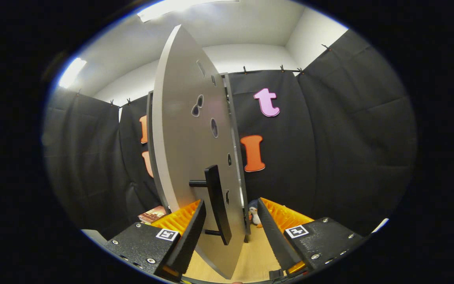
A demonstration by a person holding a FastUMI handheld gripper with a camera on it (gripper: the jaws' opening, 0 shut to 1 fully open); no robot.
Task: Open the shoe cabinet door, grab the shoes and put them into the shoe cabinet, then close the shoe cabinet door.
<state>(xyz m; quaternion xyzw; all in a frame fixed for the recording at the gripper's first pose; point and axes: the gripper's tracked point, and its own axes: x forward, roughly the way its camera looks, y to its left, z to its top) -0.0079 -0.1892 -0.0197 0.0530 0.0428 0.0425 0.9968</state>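
Note:
The grey shoe cabinet door (183, 130) stands swung out towards me and I see it almost edge-on, with its face turned to the right. Its black bar handle (216, 201) sticks out from that face on two short posts. My gripper (230, 203) is open, and the handle lies between the fingers, closer to the left finger (190, 232). The right finger (274, 232) stands well apart from the handle. A narrow grey strip of the cabinet body (233, 118) shows just behind the door's far edge.
A small penguin toy (255, 216) stands on the wooden floor (252, 256) beyond the fingers, by the door's lower edge. A flat reddish book or box (152, 215) lies left of the door. Black cloth walls close the booth all around.

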